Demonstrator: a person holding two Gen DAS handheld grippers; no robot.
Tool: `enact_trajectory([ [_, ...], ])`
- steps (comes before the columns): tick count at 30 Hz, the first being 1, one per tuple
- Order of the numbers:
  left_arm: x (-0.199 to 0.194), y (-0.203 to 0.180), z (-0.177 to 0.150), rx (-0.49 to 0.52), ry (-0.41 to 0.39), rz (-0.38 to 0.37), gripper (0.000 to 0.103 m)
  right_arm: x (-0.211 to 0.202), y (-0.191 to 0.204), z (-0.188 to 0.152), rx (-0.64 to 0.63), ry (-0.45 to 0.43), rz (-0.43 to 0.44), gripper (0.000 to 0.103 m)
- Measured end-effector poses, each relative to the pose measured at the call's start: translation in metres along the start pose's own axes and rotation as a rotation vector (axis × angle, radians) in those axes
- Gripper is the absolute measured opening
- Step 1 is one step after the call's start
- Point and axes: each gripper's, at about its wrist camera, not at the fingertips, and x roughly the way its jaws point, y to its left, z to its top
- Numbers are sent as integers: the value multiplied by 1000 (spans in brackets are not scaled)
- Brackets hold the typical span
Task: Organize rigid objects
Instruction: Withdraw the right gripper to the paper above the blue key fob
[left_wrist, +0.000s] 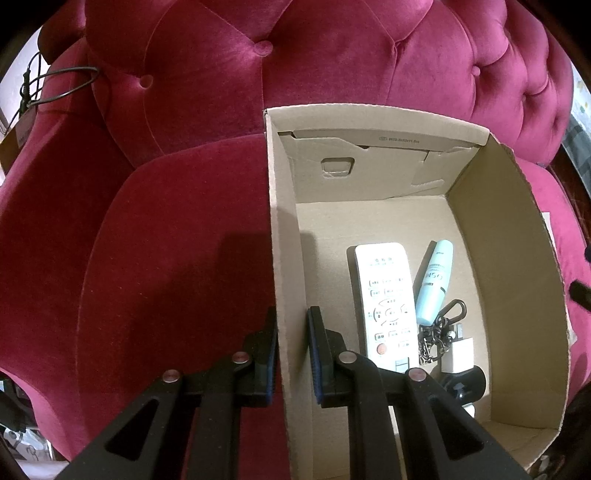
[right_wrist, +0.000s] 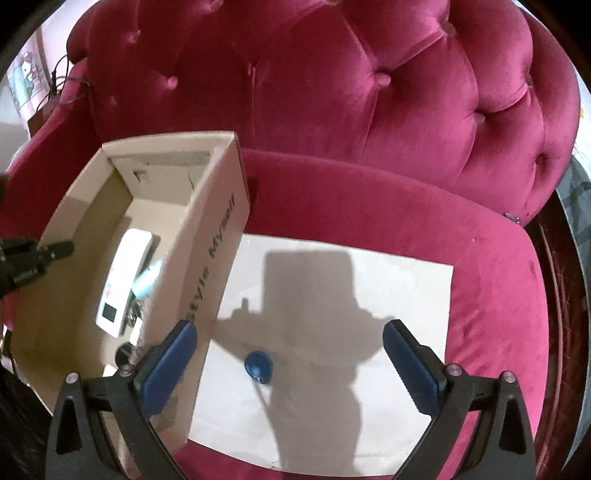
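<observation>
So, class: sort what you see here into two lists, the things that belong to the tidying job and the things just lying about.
Part of the job:
- open brown cardboard box
- white remote control
- pale blue plastic tube
- dark metal keychain
- small white charger block
- blue-handled screwdriver

Just lying about:
- tufted crimson velvet armchair
- white paper sheet
- thin black cable

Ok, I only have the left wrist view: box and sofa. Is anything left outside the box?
Observer: Yes. A blue-handled screwdriver lies on a white sheet on the seat, to the right of the cardboard box.
Operator: Is the right gripper on it?
Observer: No. The right gripper is open. In its view one finger is on each side of the screwdriver, and neither touches it.
Operator: Is there anything else on that sheet?
Observer: Nothing else shows, only the gripper's shadow.
</observation>
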Motion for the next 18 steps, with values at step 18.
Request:
enact_trajectory([
  [18,2,-5,0,12,-2,11,16,56,-2,-50,-25,57,22,102],
])
